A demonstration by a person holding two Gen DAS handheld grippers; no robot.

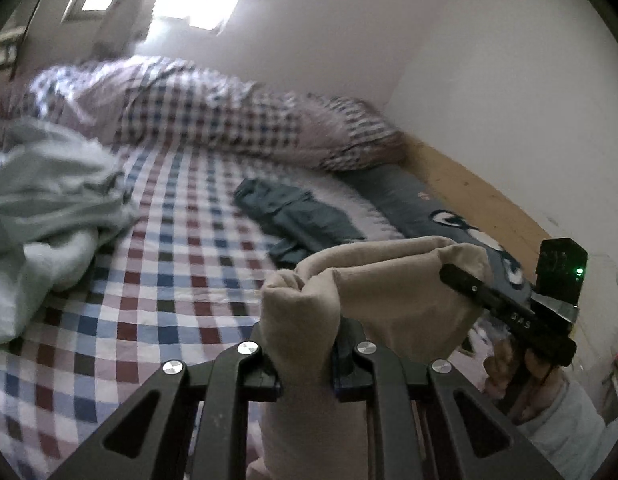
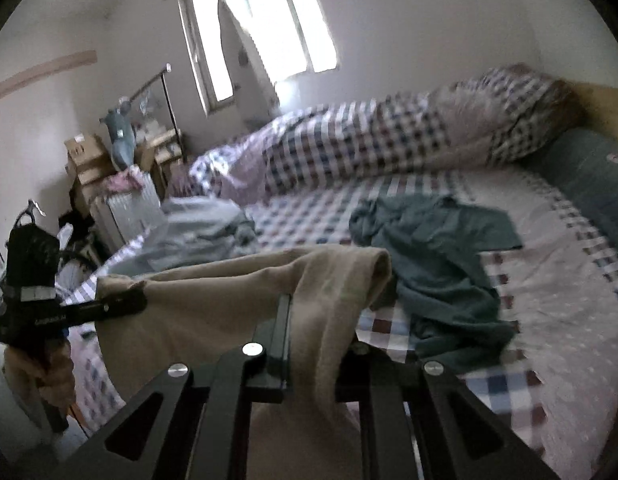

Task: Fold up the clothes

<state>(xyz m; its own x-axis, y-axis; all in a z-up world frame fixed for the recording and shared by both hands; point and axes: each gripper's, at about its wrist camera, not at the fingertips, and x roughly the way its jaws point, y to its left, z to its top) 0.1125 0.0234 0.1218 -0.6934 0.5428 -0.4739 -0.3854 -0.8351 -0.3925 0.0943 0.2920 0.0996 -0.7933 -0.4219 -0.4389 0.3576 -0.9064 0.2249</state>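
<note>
Fingers of the left gripper (image 1: 307,376) are pinched on a bunched edge of a beige garment (image 1: 373,292), which rises between them and stretches to the right, where the right gripper (image 1: 465,280) clamps its other end. Seen from the right wrist, the right gripper (image 2: 315,344) has the same beige garment (image 2: 237,292) nipped between its fingers, the cloth draping over them and running left to the left gripper (image 2: 139,300), whose black fingers bite the far corner. So the garment hangs taut between both tools, raised above the near part of the bed (image 2: 549,292), which wears a checked sheet (image 1: 157,264). A dark teal garment (image 2: 437,256) lies crumpled on the sheet beyond the beige one, and a pale blue-grey heap of cloth (image 1: 49,200), perhaps more laundry, sits further left. A rolled checked duvet (image 1: 213,116) runs along the wall side, with a dark grey pillow (image 1: 405,200) at the wooden headboard (image 1: 477,200). A bright window (image 2: 277,20) lights the room, and cardboard boxes (image 2: 87,160) stand near a white radiator (image 2: 125,212).
</note>
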